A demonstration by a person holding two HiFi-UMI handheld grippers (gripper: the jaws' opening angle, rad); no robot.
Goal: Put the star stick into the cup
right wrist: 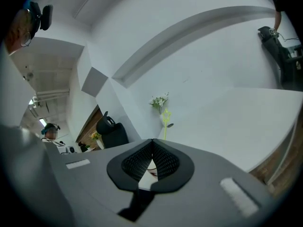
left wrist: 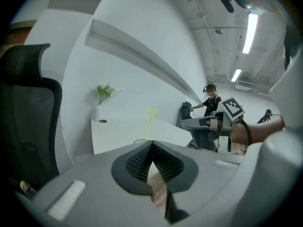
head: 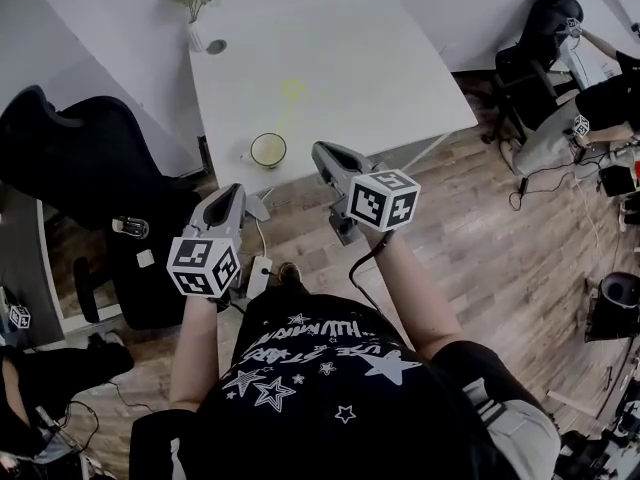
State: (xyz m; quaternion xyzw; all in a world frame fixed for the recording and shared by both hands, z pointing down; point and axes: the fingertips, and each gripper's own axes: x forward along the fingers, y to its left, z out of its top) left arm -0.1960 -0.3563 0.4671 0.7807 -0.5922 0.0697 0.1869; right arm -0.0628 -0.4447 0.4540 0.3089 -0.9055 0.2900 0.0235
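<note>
A yellow-green star stick (head: 292, 88) stands in a pale cup (head: 267, 150) at the near edge of the white table (head: 350, 68). Both grippers hang over the wooden floor, short of that edge. My left gripper (head: 236, 194) is shut and empty, just below and left of the cup. To the cup's right, the right gripper (head: 322, 154) is also shut and empty. In the left gripper view the star stick (left wrist: 151, 113) rises right above the closed left gripper (left wrist: 151, 144). In the right gripper view the star stick (right wrist: 165, 117) stands above the closed right gripper (right wrist: 152, 143).
A white vase with flowers (head: 197, 13) and a small dark disc (head: 216, 46) sit at the table's far left corner. A black office chair (head: 80, 158) stands left of the table. A power strip (head: 258, 276) and cables lie on the floor. People sit at the right (head: 560, 118).
</note>
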